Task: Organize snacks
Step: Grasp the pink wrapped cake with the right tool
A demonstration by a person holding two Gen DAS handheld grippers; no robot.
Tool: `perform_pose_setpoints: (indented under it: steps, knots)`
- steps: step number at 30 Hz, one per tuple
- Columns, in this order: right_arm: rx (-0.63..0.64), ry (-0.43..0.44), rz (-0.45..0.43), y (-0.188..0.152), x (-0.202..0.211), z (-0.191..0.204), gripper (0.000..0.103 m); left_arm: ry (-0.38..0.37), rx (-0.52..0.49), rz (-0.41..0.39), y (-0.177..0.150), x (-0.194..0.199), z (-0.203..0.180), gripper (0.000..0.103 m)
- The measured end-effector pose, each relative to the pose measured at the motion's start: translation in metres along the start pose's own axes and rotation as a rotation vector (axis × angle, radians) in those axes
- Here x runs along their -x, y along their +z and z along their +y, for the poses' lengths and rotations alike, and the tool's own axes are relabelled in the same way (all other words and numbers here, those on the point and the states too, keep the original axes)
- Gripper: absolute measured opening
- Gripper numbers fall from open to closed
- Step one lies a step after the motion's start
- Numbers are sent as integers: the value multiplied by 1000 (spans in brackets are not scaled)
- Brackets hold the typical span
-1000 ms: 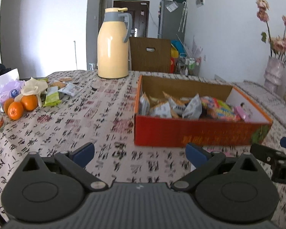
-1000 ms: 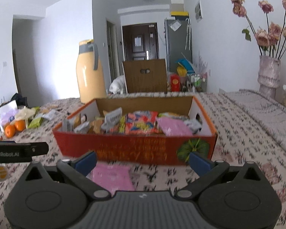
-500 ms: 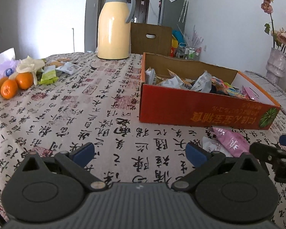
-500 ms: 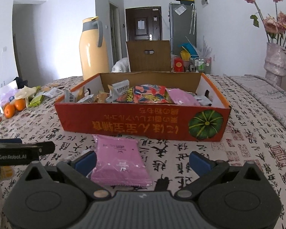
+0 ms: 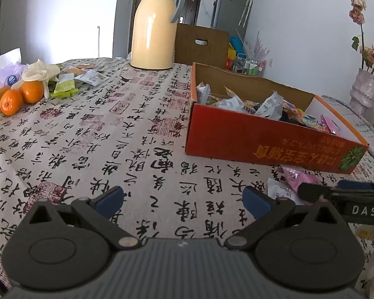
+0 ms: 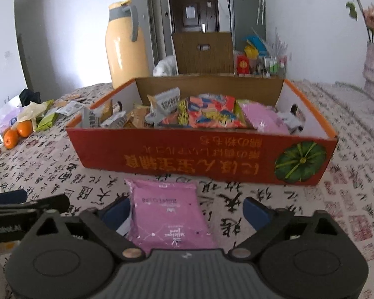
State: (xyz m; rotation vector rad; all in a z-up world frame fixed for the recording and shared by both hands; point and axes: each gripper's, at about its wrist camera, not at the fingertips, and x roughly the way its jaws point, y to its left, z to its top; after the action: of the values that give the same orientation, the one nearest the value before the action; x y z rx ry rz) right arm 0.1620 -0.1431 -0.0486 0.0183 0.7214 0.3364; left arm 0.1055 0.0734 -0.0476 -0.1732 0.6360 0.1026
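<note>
A red cardboard box (image 6: 202, 164) full of snack packets stands on the patterned tablecloth; it also shows in the left wrist view (image 5: 261, 142). A pink snack packet (image 6: 167, 216) lies flat in front of the box, between the open fingers of my right gripper (image 6: 187, 211), nearer the left finger. The same pink packet (image 5: 296, 177) and a white packet (image 5: 279, 191) show in the left wrist view, beside the right gripper's finger. My left gripper (image 5: 182, 200) is open and empty above bare tablecloth, left of the box.
A yellow thermos jug (image 5: 153, 25) stands at the back of the table. Oranges (image 5: 20, 94), a green packet (image 5: 64, 88) and other wrappers lie at the far left. A vase of flowers (image 5: 364, 92) stands at the right. A brown chair back (image 6: 203, 52) is behind the table.
Both grippers have tilted down and moved lower toward the table. The pink packet has come in between the right gripper's open fingers. Both grippers stay open.
</note>
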Motion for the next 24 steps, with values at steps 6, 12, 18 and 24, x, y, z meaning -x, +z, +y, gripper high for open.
perform_pose_setpoints:
  steps: [6,12,18,24]
  knots:
    - [1,52,10,-5,-1,3,70,-2,11,5,0,-1,2,103]
    - [5,66,-7,-6,6,4,60,1,15,7,0,-2,1,103]
    - [-20,53,-53,-6,16,-2,60,9,19,10,0,-2,2,103]
    - [-29,13,-116,-10,35,-13,60,43,-10,1,1,0,-4,103]
